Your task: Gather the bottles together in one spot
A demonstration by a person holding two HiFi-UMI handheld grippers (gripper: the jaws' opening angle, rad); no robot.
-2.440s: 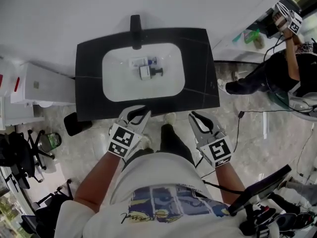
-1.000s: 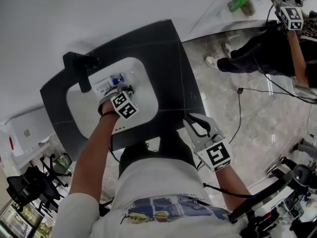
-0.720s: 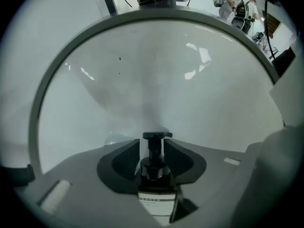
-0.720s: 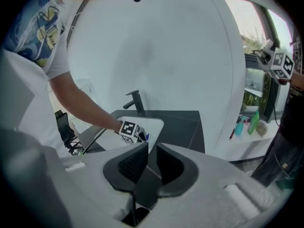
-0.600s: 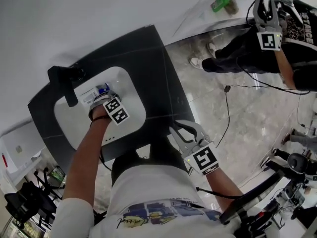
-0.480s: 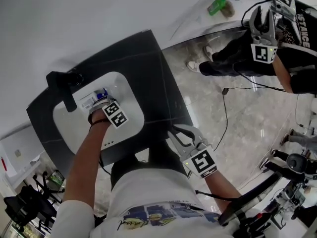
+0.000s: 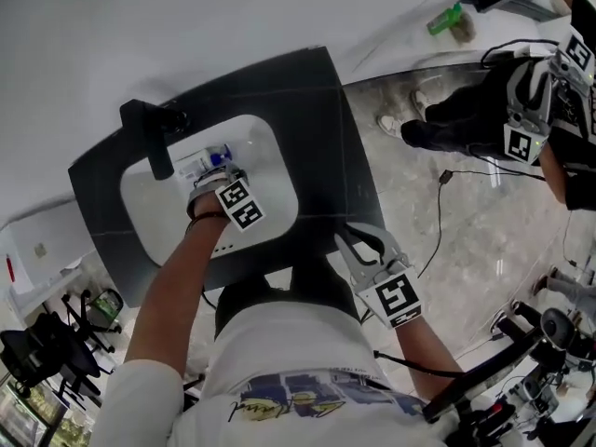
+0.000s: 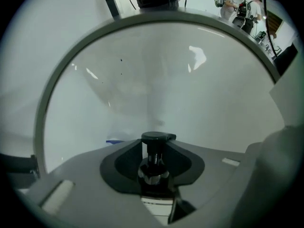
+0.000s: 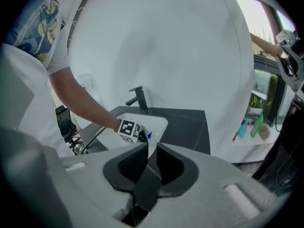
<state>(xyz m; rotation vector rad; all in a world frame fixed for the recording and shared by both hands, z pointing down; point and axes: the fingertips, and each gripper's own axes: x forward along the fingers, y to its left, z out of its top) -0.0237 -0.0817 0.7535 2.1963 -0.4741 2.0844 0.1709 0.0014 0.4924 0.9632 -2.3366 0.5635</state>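
now that the left gripper [image 7: 217, 175] has dropped into the sink [image 7: 268, 149] at upper left, its fingers are closing on the neck of the pump bottle [image 8: 153, 163]. the right gripper [image 7: 359, 241] waits, fingers together, empty. we judge pickup begun.

Test room set up like washroom. White basin [image 7: 270, 180] in dark counter [image 7: 326, 128], black tap [image 7: 152, 136], bottles [image 7: 209, 162] in basin. Also shiny stone floor [image 7: 484, 250], loose cable [image 7: 438, 220], office chairs [image 7: 42, 361], second person [image 7: 480, 110] holding same kind of gripper.
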